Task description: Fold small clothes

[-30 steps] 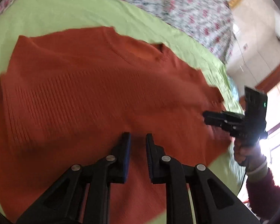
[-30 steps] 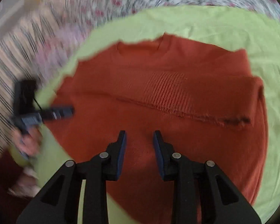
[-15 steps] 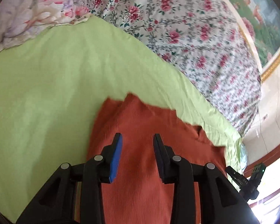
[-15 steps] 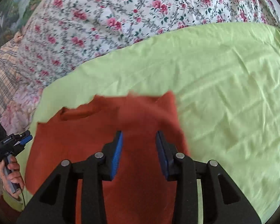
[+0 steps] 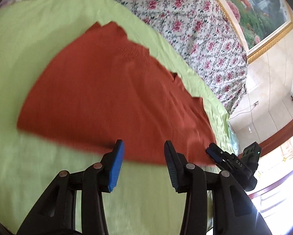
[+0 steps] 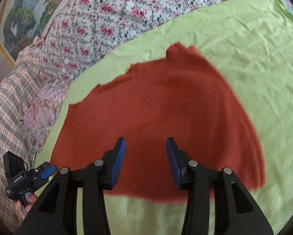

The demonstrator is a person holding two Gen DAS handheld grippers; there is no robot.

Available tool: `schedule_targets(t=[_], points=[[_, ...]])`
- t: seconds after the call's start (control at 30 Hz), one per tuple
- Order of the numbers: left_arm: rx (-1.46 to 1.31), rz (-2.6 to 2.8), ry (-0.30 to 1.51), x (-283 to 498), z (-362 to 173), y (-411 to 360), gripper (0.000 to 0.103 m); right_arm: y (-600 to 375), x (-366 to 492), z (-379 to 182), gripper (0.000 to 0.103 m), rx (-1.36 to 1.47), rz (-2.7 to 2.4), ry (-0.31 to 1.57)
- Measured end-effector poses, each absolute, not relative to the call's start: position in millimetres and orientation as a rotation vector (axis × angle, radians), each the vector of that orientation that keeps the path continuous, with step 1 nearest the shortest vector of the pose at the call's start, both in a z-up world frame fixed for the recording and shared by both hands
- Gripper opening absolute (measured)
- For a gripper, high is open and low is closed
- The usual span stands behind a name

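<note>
While both grippers hung spread and empty, the folded orange sweater [image 5: 117, 98] lay ahead, its near edge running crosswise, nearer the right gripper [image 6: 145, 161] than the left gripper [image 5: 144, 164]

Bare green sheet [image 6: 254, 62] around flat orange sweater [image 6: 156, 107], floral quilt [image 6: 111, 13] heaped behind

I see a wrinkled light-green bedsheet [image 5: 39, 45] covering the bed from the near edge to the far side. Beyond it, at the far edge, lies a white quilt printed with pink roses [image 6: 111, 17]. To the far left I can make out a pastel plaid blanket [image 6: 7, 101], with a pale lilac floral cloth [image 6: 42, 107] touching it beside the sheet. On the far wall hangs a gold-framed landscape painting [image 5: 258, 13]. At the right stands a reddish-brown wooden door frame [image 5: 279, 135] against the cream wall.
</note>
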State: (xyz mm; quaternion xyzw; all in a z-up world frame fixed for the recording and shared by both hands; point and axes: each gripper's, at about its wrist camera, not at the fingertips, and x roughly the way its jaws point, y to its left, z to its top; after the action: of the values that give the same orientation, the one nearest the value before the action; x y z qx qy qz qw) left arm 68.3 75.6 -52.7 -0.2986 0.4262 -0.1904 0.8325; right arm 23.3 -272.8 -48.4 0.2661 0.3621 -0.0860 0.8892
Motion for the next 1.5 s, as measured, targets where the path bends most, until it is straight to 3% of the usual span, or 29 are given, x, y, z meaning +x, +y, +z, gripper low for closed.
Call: schedule_targets(t=[0.23, 0.53, 0.83, 0.9, 1.2, 1.37, 1.43, 1.47, 1.5], points=[[-0.679, -0.335, 0.918, 45.5, -70.0, 80.9, 0.045, -259.2, 6.2, -50.2, 0.045, 0.542, -0.157, 0.763], [-0.836, -0.236, 0.873, 70.8, -84.7, 110.2, 0.044, -249.5, 1.3, -47.6, 0.046, 0.545, -0.131, 0.758], [-0.866, -0.105, 0.836, 113.8, -81.8, 128.2, 0.025, -248.6, 9.5, -44.9, 0.047, 0.554, -0.102, 0.758], [-0.829, -0.103, 0.823, 120.8, -74.0, 125.6, 0.010, -253.5, 14.6, -43.5, 0.047, 0.564, -0.093, 0.760], [-0.417, -0.326, 0.693, 131.8, 13.7, 11.5, 0.008, -298.7, 54.3, -25.7, 0.047, 0.674, 0.042, 0.780], [-0.212, -0.431, 0.768, 144.4, -2.8, -79.0, 0.009, -313.2, 96.3, -27.7, 0.047, 0.714, 0.167, 0.855], [-0.137, -0.434, 0.806, 146.9, -18.9, -101.5, 0.009, -317.5, 116.0, -34.6, 0.058, 0.779, 0.234, 0.881], [-0.088, -0.432, 0.824, 145.6, -28.4, -114.2, 0.009, -318.6, 122.5, -37.8, 0.075, 0.796, 0.253, 0.890], [-0.049, -0.423, 0.829, 144.3, -33.8, -122.0, 0.009, -318.5, 133.1, -41.5, 0.082, 0.806, 0.256, 0.903]])
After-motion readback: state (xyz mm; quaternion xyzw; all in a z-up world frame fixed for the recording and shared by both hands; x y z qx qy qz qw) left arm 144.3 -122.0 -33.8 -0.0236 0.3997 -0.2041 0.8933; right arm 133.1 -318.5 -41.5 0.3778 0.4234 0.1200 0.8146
